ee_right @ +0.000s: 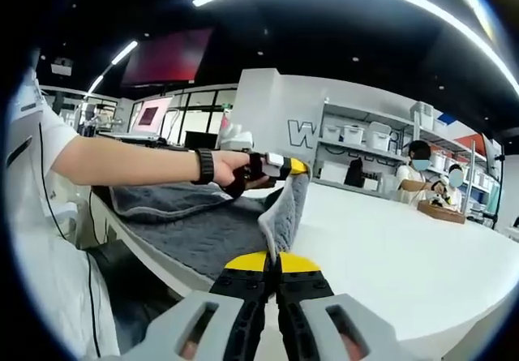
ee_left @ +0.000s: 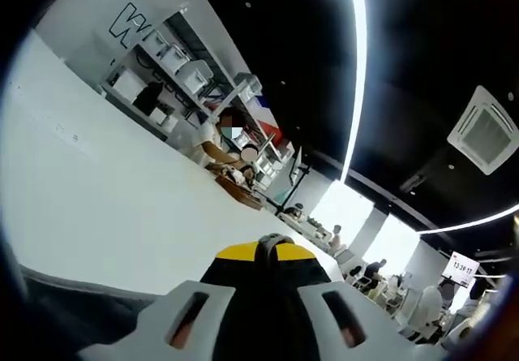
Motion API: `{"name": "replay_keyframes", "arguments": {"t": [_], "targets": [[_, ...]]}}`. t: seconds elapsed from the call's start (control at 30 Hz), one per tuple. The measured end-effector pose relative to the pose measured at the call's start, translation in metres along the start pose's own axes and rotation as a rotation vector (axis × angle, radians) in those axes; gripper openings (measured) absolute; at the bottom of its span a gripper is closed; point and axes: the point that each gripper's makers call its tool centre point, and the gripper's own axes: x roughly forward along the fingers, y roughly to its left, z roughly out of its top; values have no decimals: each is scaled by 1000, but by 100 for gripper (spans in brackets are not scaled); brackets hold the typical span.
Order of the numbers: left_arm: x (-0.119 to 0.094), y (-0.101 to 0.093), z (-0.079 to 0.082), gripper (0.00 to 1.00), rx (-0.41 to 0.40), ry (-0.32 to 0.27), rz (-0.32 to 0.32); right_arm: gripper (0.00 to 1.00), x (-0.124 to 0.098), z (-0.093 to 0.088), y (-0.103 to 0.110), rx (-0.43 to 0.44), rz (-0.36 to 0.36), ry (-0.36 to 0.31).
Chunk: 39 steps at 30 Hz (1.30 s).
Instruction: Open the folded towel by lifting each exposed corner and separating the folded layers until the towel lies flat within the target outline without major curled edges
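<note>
1. Grey, ribbed terry towel [ee_right: 207,223] lies partly spread on the white surface [ee_right: 389,239], at about 9 o'clock in the right gripper view, with one edge lifted off it.
2. That raised edge runs as a strip from the right claw [ee_right: 273,257] at 6 o'clock up toward the left claw [ee_right: 293,167] near the centre.
3. Right claw: its black jaws with yellow tips are pressed together on the lower end of the raised towel edge.
4. Left claw, seen in the right gripper view held by a person's hand [ee_right: 243,170] with a black wrist band, meets the upper end of the strip; the cloth hangs from its yellow tip, so it appears clamped on the towel.
5. In the left gripper view the left claw [ee_left: 272,247] points out over the bare white surface [ee_left: 122,215], its yellow-tipped jaws closed together.
6. Storage shelves with white bins [ee_right: 365,138] stand at 2 o'clock beyond the surface.
</note>
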Motion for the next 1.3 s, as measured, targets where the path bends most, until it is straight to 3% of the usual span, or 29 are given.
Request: {"name": "replay_keyframes", "arguments": {"t": [0.27, 0.83, 0.97, 1.07, 1.2, 1.3], "targets": [[1, 2, -8, 19, -69, 29, 6, 0, 0, -10, -2, -3, -10, 38], [3, 6, -16, 41, -118, 78, 44, 0, -6, -22, -22, 35, -89, 71], [4, 8, -17, 44, -104, 86, 59, 0, -6, -22, -21, 28, -89, 72], [3, 7, -29, 46, -52, 165, 68, 0, -6, -17, -19, 32, -79, 53], [1, 5, -31, 46, -34, 188, 75, 0, -5, -14, -16, 23, -66, 45], [-1, 9, -30, 46, 48, 211, 103, 0, -4, -14, -16, 18, -66, 48]]}}
